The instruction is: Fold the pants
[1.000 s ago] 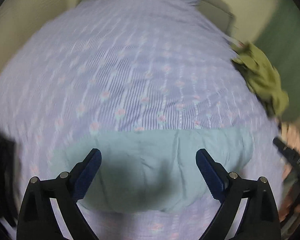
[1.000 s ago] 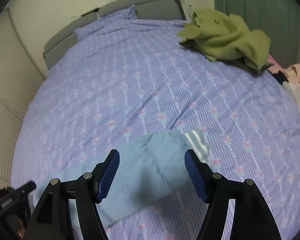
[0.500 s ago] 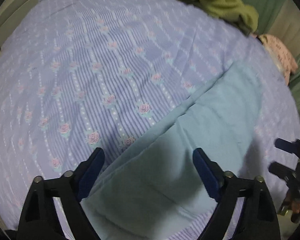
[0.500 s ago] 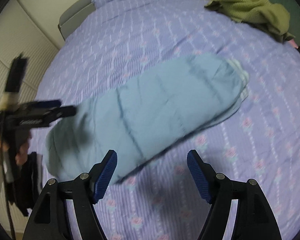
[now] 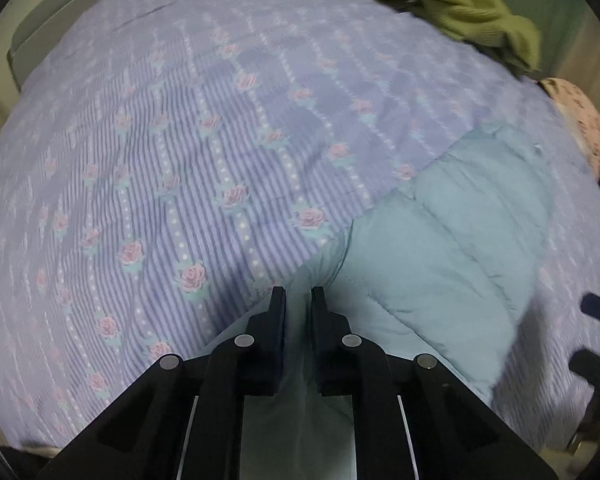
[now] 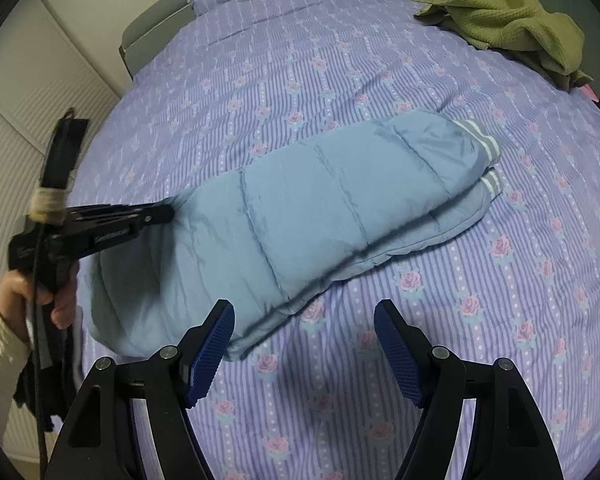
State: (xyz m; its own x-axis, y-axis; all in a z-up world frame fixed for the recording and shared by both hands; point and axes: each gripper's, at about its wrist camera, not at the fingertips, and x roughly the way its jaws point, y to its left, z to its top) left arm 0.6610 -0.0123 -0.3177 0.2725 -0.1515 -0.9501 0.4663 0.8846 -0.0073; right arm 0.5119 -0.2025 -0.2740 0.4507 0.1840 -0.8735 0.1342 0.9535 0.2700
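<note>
Light blue padded pants [image 6: 340, 208] lie folded lengthwise on the bed, striped cuffs [image 6: 488, 160] at the far right. In the left wrist view the pants [image 5: 440, 248] run off to the right. My left gripper [image 5: 298, 294] points steeply down at their near end; its jaws are closing, with a ridge of blue fabric pinched between the pads. From the right wrist view this gripper [image 6: 156, 214] bites the pants' left end. My right gripper [image 6: 304, 320] is open over the sheet beside the pants' near edge, nothing between its fingers.
The purple flowered bedsheet [image 6: 260, 80] covers the whole bed. A crumpled green garment [image 6: 508, 20] lies at the far right corner, a pink patterned cloth [image 5: 580, 120] at the right edge. The grey headboard [image 6: 160, 28] is at the back. A hand [image 6: 40, 292] holds the left gripper.
My left gripper went from wide open above the pants to closed on their near end, sinking and rolling. The right gripper came lower and nearer the pants, still open.
</note>
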